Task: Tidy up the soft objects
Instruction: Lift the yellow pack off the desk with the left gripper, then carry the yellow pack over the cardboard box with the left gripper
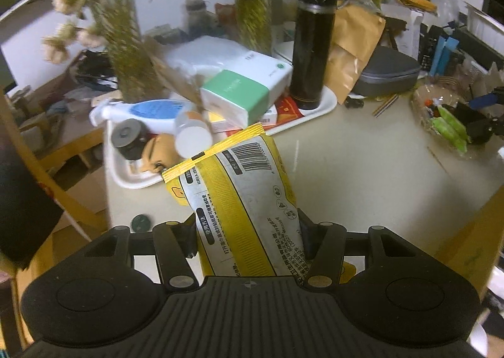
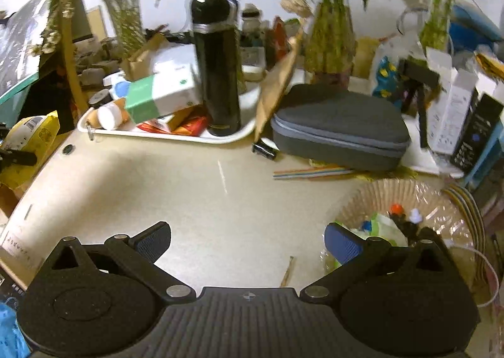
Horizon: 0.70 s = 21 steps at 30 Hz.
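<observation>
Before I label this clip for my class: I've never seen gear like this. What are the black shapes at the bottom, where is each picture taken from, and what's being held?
The black shapes are two-finger grippers that a person holds, one per hand, each with a camera looking along its fingers. In the left view, the left gripper is shut on a yellow wipes pack. In the right view, the right gripper is open and empty over the beige table. Behind stand a white tray of clutter with a black flask, a grey case and a basket.
</observation>
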Motion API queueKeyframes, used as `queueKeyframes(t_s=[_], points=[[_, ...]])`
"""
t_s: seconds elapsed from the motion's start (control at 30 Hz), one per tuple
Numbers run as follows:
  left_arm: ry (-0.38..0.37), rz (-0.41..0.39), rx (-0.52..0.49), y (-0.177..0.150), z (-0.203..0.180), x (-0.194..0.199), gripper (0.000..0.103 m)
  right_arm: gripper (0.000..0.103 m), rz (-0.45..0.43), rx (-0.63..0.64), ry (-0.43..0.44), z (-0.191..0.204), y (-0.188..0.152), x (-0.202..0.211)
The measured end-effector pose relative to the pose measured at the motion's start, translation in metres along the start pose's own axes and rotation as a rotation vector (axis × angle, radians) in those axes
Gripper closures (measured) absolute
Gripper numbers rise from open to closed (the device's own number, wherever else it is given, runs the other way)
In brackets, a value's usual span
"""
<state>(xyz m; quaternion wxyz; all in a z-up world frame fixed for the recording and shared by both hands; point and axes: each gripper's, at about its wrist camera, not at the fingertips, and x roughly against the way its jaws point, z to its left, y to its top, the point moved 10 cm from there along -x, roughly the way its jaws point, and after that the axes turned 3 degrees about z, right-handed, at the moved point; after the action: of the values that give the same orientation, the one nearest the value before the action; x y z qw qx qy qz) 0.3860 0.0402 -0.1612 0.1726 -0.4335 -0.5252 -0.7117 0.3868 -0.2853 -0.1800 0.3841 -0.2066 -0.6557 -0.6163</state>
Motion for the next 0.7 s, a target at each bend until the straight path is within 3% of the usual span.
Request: queueKeyframes(t_s=[0.3,0.7], points=[[0.066,-0.008,0.022,-0.022,0.013,0.045,0.048,0.0,-0.086,0.055,0.05,0.031,0.012,0.023],[0.144,-0.046,0.119,-0.045,0.045,0.104,0.048,0.0,-0.105,0.058,0.046,0.051,0.009,0.053]])
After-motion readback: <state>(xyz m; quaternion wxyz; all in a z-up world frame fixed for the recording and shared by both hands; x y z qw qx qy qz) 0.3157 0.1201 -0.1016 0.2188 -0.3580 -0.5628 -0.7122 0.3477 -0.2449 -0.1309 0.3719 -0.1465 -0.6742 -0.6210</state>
